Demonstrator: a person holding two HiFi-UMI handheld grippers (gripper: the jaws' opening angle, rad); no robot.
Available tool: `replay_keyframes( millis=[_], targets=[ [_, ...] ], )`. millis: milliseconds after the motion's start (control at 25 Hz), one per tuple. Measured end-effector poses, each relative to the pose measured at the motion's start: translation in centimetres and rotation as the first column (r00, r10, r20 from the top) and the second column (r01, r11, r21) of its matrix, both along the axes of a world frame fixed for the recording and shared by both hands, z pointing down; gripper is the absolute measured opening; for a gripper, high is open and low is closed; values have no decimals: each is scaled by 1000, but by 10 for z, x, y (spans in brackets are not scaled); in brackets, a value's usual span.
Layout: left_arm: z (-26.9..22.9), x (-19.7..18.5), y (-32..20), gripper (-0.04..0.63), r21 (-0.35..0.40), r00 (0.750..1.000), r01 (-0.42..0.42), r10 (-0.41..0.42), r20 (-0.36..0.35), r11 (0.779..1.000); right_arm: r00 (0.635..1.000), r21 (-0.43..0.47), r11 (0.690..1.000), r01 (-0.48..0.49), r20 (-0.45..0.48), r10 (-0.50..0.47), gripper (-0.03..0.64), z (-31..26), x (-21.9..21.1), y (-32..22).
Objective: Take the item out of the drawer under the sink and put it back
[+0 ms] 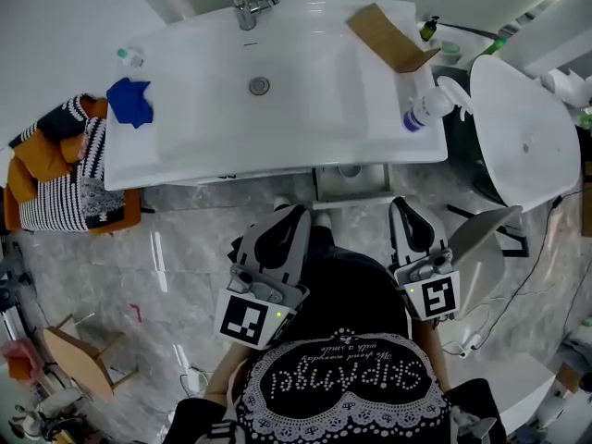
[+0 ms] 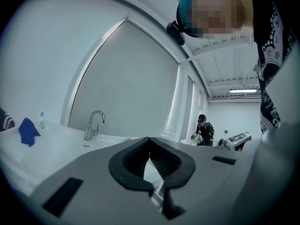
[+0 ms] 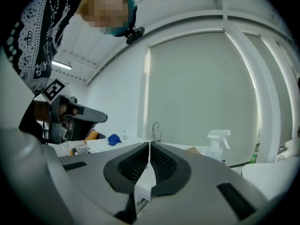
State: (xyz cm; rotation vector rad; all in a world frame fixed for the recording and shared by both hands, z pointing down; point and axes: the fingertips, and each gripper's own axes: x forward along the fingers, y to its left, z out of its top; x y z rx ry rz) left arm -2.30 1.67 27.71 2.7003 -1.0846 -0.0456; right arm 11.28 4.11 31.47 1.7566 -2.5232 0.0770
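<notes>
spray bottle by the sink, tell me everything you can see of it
The white plastic spray bottle has a white trigger head and a blue band low on its pale body. It stands upright at the right end of the white sink counter, just right of the basin and near the brown cardboard piece. Only the counter appears to touch it.

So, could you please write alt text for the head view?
Seen from above, a person holds the left gripper and right gripper low before a white sink. A blue cloth, a cardboard piece and a spray bottle sit on its edges.
</notes>
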Motion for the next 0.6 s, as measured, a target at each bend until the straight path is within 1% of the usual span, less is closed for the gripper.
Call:
replay_keyframes(
  millis=[120, 320, 360, 440, 480, 600],
  targets=[
    [4, 0, 3, 5, -29, 1000, 6, -6, 6, 1000, 1000, -12, 1000, 16, -22, -16, 20, 4, -3, 2],
    [5, 3, 3, 5, -45, 1000, 16, -16, 3, 999, 999, -21, 999, 25, -43, -26, 20, 6, -2, 3],
    [5, 4, 4, 5, -44, 1000, 10, -10, 9, 999, 998, -25, 999, 25, -55, -26, 20, 7, -2, 3],
    [11, 7, 8, 5, -64, 999, -10, 12, 35, 998, 996, -39, 999, 20, -82, -23, 20, 11, 0, 3],
    [13, 9, 10, 5, -75, 999, -16, 18, 36, 997, 995, -48, 999, 18, -95, -22, 20, 14, 1, 2],
    [13, 13, 13, 5, -93, 1000, -18, 18, 6, 995, 990, -73, 997, 17, -139, -27, 20, 24, 4, -1]
  ],
)
